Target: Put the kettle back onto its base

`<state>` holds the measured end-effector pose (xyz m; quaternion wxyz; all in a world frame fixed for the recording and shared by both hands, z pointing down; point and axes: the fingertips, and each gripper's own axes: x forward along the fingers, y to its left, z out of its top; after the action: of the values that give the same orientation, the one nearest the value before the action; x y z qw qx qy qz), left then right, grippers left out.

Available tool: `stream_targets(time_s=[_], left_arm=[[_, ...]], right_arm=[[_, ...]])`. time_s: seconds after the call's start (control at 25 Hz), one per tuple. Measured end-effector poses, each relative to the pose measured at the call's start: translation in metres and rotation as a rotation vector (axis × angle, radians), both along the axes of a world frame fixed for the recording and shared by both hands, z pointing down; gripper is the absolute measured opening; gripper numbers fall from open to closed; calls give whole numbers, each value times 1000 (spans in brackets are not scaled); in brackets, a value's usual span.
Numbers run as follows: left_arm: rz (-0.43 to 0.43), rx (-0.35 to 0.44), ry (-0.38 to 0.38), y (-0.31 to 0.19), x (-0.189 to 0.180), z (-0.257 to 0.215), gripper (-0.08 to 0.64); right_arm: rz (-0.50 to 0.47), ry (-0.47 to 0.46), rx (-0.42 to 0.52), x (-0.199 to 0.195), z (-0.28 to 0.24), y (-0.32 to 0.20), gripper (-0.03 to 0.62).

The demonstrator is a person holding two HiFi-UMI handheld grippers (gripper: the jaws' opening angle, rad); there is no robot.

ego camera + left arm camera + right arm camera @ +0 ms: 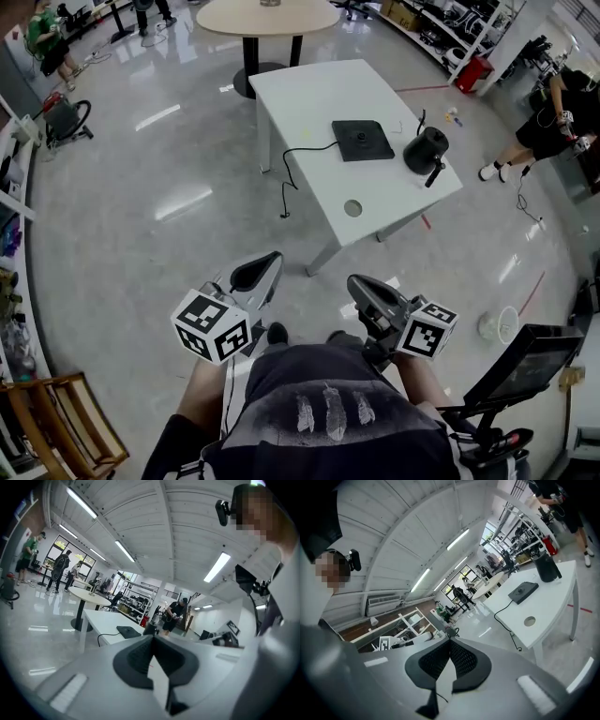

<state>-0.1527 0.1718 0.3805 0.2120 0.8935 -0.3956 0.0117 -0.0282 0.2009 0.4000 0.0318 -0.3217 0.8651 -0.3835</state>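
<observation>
A glossy grey floor (169,187) spreads around a white rectangular surface (309,94). Near the bottom of the head view, well short of that surface, the left hand-held gripper (270,261) and the right hand-held gripper (359,284) are held side by side. Each has its jaws pressed together with nothing between them. The flat black base (362,140) lies on the surface, its cable (300,155) trailing off the left edge. The black kettle (425,148) stands upright just right of the base, not on it.
</observation>
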Motion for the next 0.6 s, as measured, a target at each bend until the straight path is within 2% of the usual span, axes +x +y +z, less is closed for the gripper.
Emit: stream_targets(time_s=[0.28, 0.6], left_arm=[[18, -3, 3, -15, -7, 2, 0], [-7, -28, -17, -33, -5, 1, 0]], right_arm=[[3, 59, 33, -10, -3, -19, 0], [-18, 66, 23, -7, 0, -43, 0]])
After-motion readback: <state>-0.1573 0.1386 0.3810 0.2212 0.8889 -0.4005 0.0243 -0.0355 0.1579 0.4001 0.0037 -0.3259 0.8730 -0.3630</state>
